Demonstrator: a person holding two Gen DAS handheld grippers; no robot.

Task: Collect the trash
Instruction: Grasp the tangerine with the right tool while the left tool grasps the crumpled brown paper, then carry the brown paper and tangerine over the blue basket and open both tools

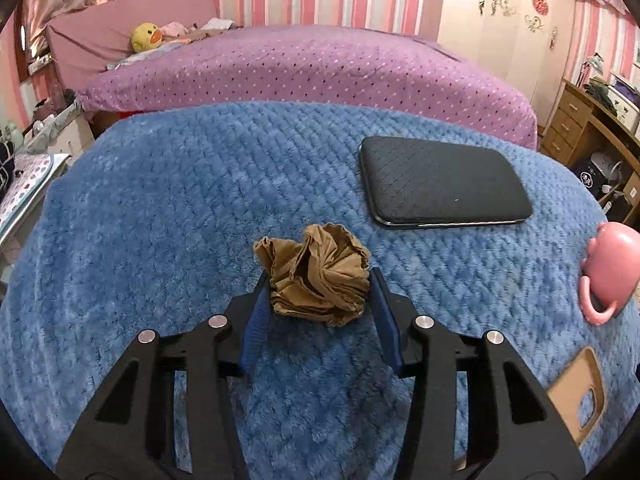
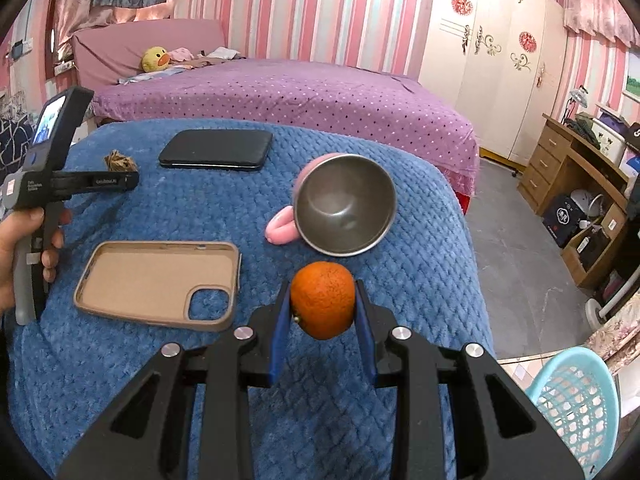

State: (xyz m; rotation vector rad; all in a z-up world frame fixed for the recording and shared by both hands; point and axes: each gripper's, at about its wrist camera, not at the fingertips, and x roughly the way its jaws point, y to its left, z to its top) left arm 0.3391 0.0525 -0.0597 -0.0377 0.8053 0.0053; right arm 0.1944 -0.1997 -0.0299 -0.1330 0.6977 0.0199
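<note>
Trash here looks like two pieces: the crumpled brown paper (image 1: 316, 276) and the orange (image 2: 322, 299), both over the blue blanket (image 1: 160, 208) that covers the surface. Your left gripper (image 1: 318, 296) has the paper wad between its blue pads, one pad touching each side, so the jaws look closed on it, though the wad seems to sit on the blanket rather than hang clear. Your right gripper (image 2: 323, 308) has its jaws clamped on the orange at its widest part, lifted just off the blanket at the near edge; that central hold makes sense on a round, firm thing that would roll out of a shallow pinch.

To your right and below the surface edge stands the turquoise basket (image 2: 576, 400), near the right gripper, which I judge to be where both pieces belong. The orange is the closer of the two to it; the paper sits far left, well apart from the basket.

Leave the rest alone: the black phone (image 1: 444, 180) at the far side, the tan phone case (image 2: 160, 280) on the near left, and the pink cup (image 2: 344, 204) tipped on its side between them. These look like belongings, not rubbish.
</note>
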